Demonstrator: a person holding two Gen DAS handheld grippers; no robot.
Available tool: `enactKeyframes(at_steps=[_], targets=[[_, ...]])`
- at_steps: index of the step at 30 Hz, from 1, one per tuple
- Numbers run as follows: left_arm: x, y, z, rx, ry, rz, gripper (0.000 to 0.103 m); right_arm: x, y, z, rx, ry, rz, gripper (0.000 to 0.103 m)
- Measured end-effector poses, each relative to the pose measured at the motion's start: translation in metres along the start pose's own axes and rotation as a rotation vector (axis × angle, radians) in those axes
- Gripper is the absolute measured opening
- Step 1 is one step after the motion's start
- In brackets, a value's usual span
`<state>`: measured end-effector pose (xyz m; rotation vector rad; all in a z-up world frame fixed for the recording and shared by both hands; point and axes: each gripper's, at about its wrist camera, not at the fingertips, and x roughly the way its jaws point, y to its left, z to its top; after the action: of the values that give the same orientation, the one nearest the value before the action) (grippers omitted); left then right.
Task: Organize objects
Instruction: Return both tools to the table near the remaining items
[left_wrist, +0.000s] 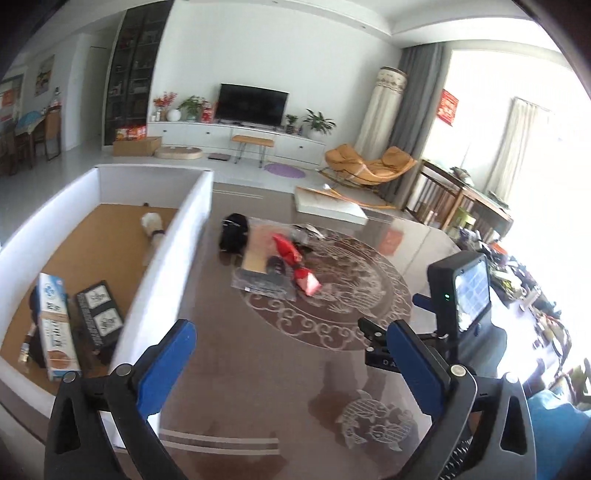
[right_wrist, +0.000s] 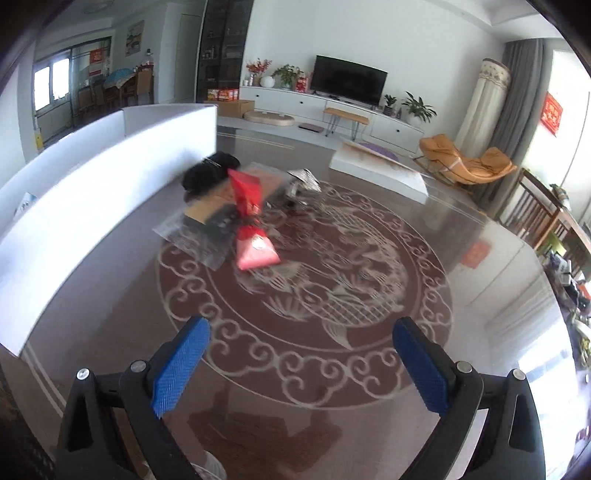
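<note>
A white-walled box (left_wrist: 173, 236) with a cork floor stands at the left of the glass table. Inside it lie a blue-and-white carton (left_wrist: 55, 325), a black box (left_wrist: 99, 314) and a white bundle (left_wrist: 151, 225). On the table lies a pile: a red packet (left_wrist: 295, 266), a black pouch (left_wrist: 232, 236), a flat clear-wrapped package (left_wrist: 258, 273) and a silvery wrapper (right_wrist: 303, 179). The red packet (right_wrist: 251, 229) and the box wall (right_wrist: 110, 192) also show in the right wrist view. My left gripper (left_wrist: 291, 362) is open and empty, well short of the pile. My right gripper (right_wrist: 301, 365) is open and empty.
A white flat box (left_wrist: 328, 206) lies at the table's far side. The right gripper's body with its small screen (left_wrist: 469, 291) stands to the right in the left wrist view. Cluttered shelves (left_wrist: 524, 280) lie beyond the table's right edge.
</note>
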<state>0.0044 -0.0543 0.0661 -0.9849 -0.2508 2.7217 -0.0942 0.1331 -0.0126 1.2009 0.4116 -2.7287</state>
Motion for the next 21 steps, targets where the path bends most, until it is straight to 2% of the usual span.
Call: enactKeyframes(at_steps=[3, 5, 7, 10, 16, 21], targets=[[0.037, -0.038, -0.025, 0.064, 0.114, -0.051, 0.103, 0.011, -0.037, -0.028, 0.079, 0.062, -0.036, 0.100], [0.064, -0.045, -0.040, 0.088, 0.164, -0.030, 0.103, 0.011, -0.046, -0.040, 0.108, 0.077, -0.043, 0.100], [0.084, -0.051, -0.052, 0.109, 0.207, 0.024, 0.103, 0.013, -0.048, -0.046, 0.131, 0.087, -0.035, 0.100], [0.094, -0.046, -0.060, 0.120, 0.215, 0.084, 0.103, 0.010, -0.045, -0.054, 0.174, 0.074, -0.031, 0.100], [0.112, -0.030, -0.055, 0.122, 0.194, 0.176, 0.103, 0.012, -0.042, -0.054, 0.167, 0.079, -0.034, 0.102], [0.132, -0.019, -0.053, 0.113, 0.231, 0.198, 0.103, 0.017, -0.051, -0.056, 0.226, 0.104, 0.025, 0.103]])
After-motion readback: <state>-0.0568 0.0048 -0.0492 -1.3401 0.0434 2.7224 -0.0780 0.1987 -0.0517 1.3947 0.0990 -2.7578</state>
